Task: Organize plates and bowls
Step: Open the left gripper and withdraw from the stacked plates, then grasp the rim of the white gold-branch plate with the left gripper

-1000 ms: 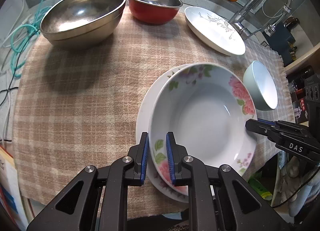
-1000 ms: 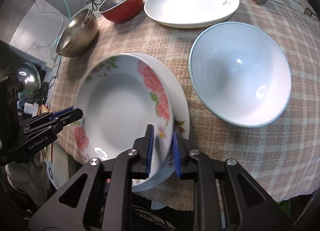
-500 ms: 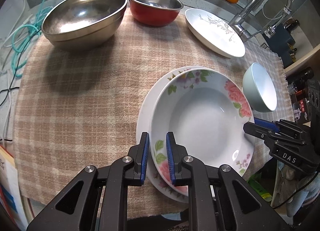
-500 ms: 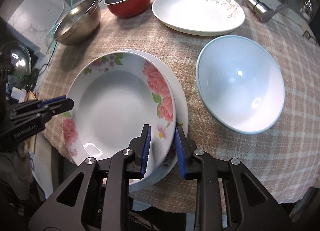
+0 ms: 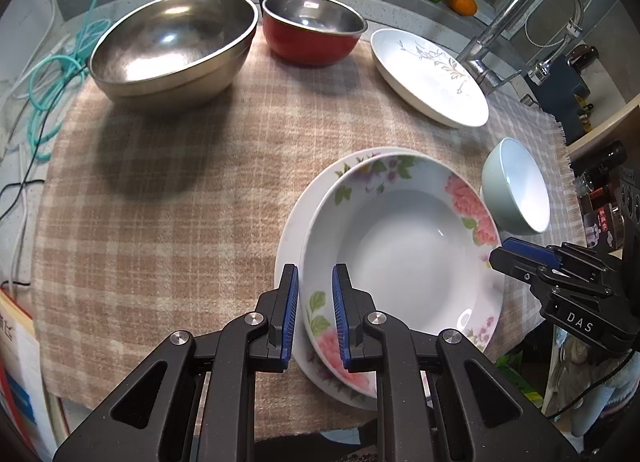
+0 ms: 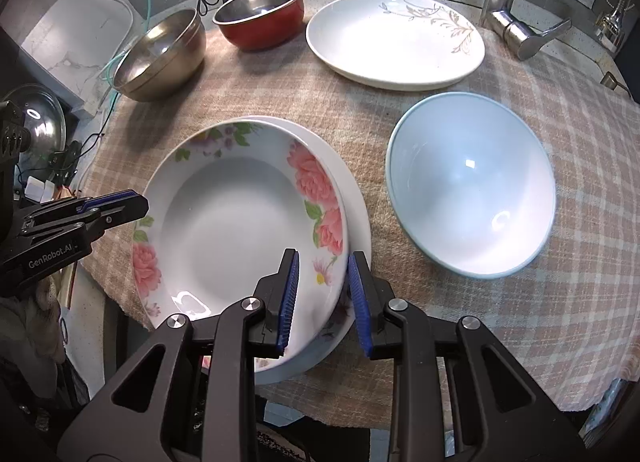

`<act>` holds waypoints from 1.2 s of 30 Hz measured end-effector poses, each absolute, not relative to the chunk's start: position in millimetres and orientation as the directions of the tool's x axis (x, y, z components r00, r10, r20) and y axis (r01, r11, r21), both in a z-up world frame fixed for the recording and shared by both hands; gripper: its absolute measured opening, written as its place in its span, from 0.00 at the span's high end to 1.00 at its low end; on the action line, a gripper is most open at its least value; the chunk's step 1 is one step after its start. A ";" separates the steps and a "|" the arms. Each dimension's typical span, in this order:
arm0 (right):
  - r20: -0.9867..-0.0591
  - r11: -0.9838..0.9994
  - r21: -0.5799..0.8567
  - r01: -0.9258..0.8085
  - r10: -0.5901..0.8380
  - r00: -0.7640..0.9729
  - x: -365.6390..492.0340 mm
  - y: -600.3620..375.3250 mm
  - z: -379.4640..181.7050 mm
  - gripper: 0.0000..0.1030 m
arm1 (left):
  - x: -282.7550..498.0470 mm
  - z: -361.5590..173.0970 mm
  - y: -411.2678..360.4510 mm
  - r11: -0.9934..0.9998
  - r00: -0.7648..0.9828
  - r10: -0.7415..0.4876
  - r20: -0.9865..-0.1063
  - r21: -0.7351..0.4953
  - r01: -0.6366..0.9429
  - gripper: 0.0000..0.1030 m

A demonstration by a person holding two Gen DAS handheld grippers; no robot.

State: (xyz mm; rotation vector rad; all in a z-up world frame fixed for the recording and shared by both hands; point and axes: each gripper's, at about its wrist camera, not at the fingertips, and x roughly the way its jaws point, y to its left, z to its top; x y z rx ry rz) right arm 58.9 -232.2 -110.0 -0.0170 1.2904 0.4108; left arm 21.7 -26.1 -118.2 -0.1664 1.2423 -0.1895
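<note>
A floral deep bowl (image 5: 400,262) (image 6: 232,230) lies flat on a wider floral plate (image 5: 292,238) (image 6: 356,214), near the front edge of the checked cloth (image 5: 160,202). My left gripper (image 5: 315,282) is shut on the bowl's near-left rim; the right wrist view shows it (image 6: 112,206) at the bowl's left edge. My right gripper (image 6: 324,262) straddles the opposite rim with its jaws a little loose, the outer pad clear of the bowl's rim and over the plate's edge. It shows in the left wrist view (image 5: 516,250) at the bowl's right side.
At the back stand a large steel bowl (image 5: 172,46), a red bowl (image 5: 314,34) and a white plate with a twig pattern (image 5: 428,74). A pale blue bowl (image 6: 472,182) sits right of the floral stack. A faucet (image 5: 520,10) rises behind. The table's edge is close below both grippers.
The floral bowl has come down from a tilt and now lies flat on the plate. My right gripper's jaws have widened slightly. The left gripper's grip is unchanged.
</note>
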 end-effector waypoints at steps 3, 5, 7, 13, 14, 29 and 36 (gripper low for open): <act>-0.928 0.925 0.226 -0.304 0.299 0.220 60.2 -234.7 -105.2 0.74 | 24.1 -113.7 -24.9 0.971 0.320 -0.239 -0.917 -0.235 0.052 0.85; -0.920 0.920 0.246 -0.304 0.320 0.226 61.6 -237.9 -100.2 0.74 | 26.3 -110.2 -24.8 0.969 0.328 -0.244 -0.913 -0.241 0.051 0.85; -0.915 0.919 0.252 -0.304 0.329 0.234 63.7 -239.1 -95.9 0.74 | 28.4 -107.9 -25.2 0.968 0.335 -0.248 -0.909 -0.246 0.049 0.85; -0.895 0.915 0.263 -0.307 0.350 0.276 78.3 -251.4 -79.0 0.65 | 39.8 -101.0 -35.0 0.965 0.353 -0.257 -0.900 -0.256 0.051 0.84; -0.893 0.916 0.263 -0.305 0.350 0.284 81.6 -254.7 -76.3 0.62 | 41.6 -100.2 -36.7 0.964 0.355 -0.261 -0.897 -0.261 0.051 0.84; -0.846 0.925 0.304 -0.229 0.373 0.381 155.6 -336.3 -54.8 0.58 | 87.5 -97.4 -67.7 0.951 0.401 -0.288 -0.870 -0.308 0.014 0.82; -0.845 0.926 0.324 -0.194 0.376 0.382 205.3 -357.8 -70.1 0.59 | 116.6 -97.9 -84.1 0.946 0.423 -0.290 -0.859 -0.323 -0.007 0.82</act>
